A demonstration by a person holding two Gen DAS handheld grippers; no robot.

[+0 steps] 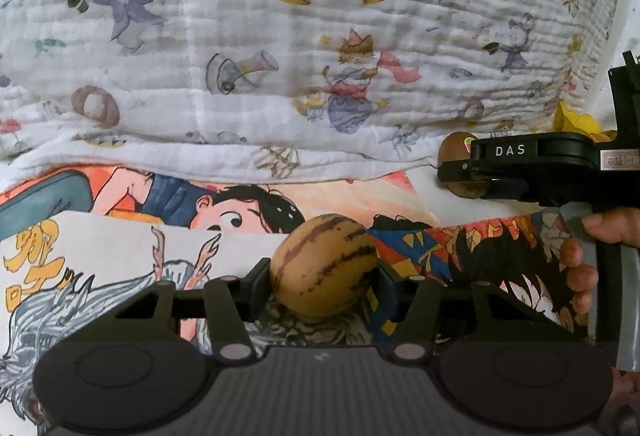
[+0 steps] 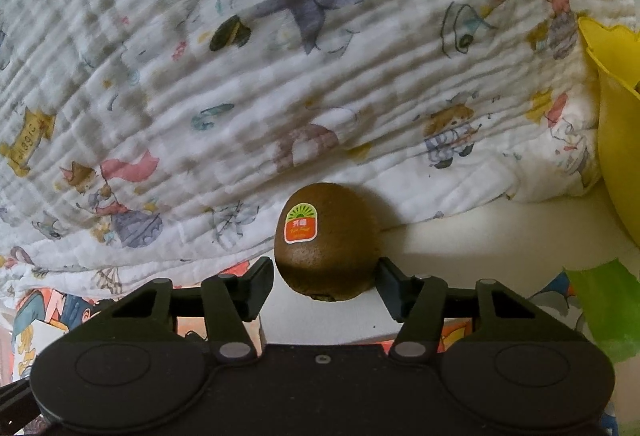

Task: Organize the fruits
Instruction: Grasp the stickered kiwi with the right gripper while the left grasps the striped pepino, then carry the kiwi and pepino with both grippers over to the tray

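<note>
Black gripper housing fills the bottom of both wrist views, with two round pivots and two fingers reaching forward.

From the left wrist camera, the left gripper (image 1: 324,286) has a tan, oval melon-like fruit (image 1: 323,268) with dark purple stripes between its fingers. Both pads sit against the fruit's sides, so it looks clamped. The fruit's underside is hidden behind the finger linkage, so whether it rests on the surface cannot be told. Beneath it lies a cartoon-printed cover (image 1: 120,256) in orange, blue and white.

At the right edge of the same view, the right gripper (image 1: 460,172) appears side-on, marked "DAS". A person's hand (image 1: 588,268) wraps its grey handle, partly cut off by the frame. A brown kiwi (image 1: 454,150) peeks out behind its fingertip, mostly covered.

From the right wrist camera, the right gripper (image 2: 325,278) frames the same kiwi (image 2: 328,242), which stands on end with an orange and green sticker (image 2: 302,223) facing the lens; the sticker's print is too small to read. The right pad touches the kiwi. The left pad seems to meet its lower side, though a thin gap may remain, so a firm grip cannot be confirmed. The kiwi sits on a pale patch of the surface, just in front of a crinkled white blanket (image 2: 280,76) printed with cartoon animals.

A yellow bowl (image 2: 616,124) is cut off at the right edge, its contents out of sight. A blurred green shape (image 2: 604,300) below it cannot be identified.
</note>
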